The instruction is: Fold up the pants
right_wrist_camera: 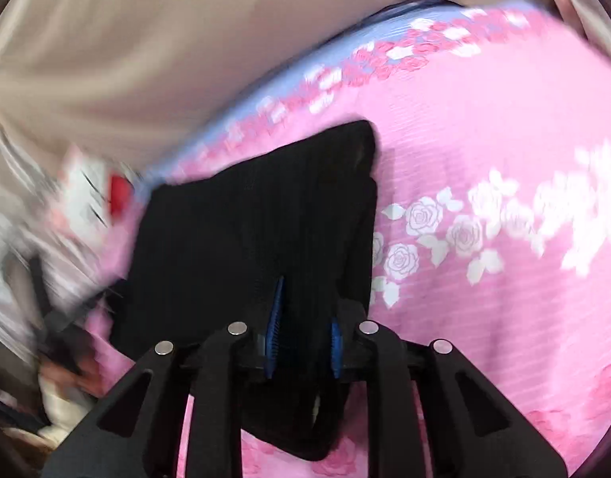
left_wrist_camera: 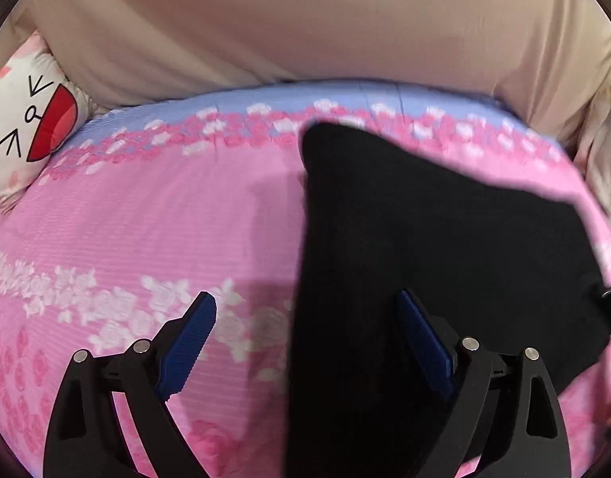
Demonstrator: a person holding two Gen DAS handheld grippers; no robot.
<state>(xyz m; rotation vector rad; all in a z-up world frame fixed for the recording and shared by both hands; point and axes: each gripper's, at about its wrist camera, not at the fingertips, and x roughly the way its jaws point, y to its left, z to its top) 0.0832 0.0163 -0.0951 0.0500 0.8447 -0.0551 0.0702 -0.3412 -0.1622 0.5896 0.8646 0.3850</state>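
Pink bedsheet [left_wrist_camera: 146,219]; right gripper [right_wrist_camera: 303,326] pinching black pants [right_wrist_camera: 245,219]; left gripper [left_wrist_camera: 305,338] wide, empty.

Pink bed sheet [left_wrist_camera: 146,219] with white and pink roses, blue band along the far edge. Black pants [left_wrist_camera: 425,239] lie folded on it; a cartoon-face pillow [left_wrist_camera: 30,119] sits at the far corner.

Even indoor light, soft shadows, fisheye warp, right view motion-blurred

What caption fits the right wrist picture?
Right claw pinching folded black pants on a pink rose bedsheet.
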